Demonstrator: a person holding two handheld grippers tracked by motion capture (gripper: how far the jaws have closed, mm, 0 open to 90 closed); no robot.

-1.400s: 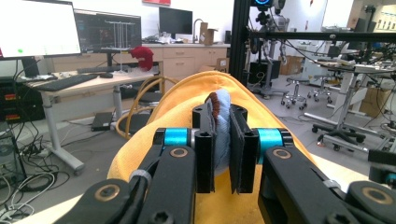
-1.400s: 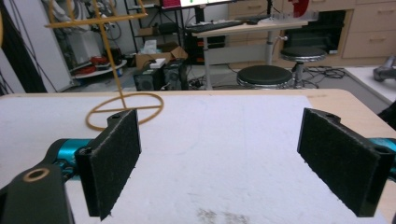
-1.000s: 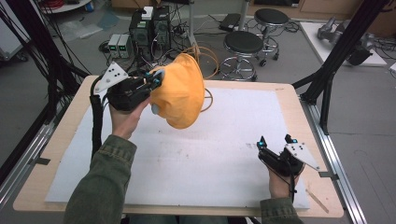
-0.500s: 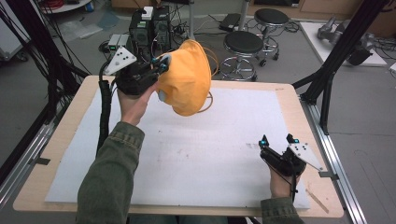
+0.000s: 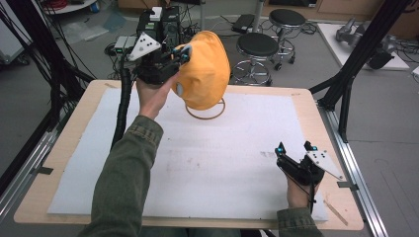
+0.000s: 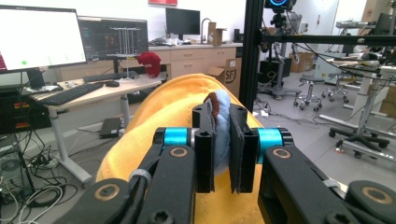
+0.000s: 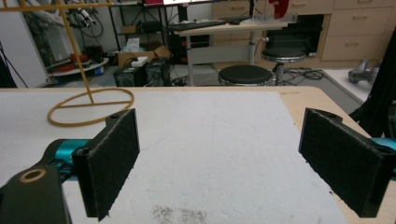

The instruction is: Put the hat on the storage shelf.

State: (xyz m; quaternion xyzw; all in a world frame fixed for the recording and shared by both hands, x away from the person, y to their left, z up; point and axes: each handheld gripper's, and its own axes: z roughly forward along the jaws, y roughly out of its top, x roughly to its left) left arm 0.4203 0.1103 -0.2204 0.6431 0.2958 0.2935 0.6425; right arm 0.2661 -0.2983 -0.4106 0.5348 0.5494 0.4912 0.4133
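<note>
In the high view, the left tongs (image 5: 182, 53) are seen raised above the far left part of the surface (image 5: 59, 148), carried by a hand turned palm-up on an outstretched, green-sleeved forearm. An orange cap (image 5: 203, 69) is clamped at its edge by these tongs and is held in the air over the ring-shaped base of a thin stand (image 5: 205, 113). The right tongs (image 5: 295, 146) are held low, well to the right of the stand and nearer the person, with the jaws apart.

In the left gripper view, the left tongs (image 6: 223, 154) are shown pressed together on a fold of the orange cap (image 6: 159, 121).

In the right gripper view, the right tongs (image 7: 219, 163) stand wide apart with nothing gripped, and the stand (image 7: 88, 105) is seen at the far left on the surface (image 7: 224, 140).
</note>
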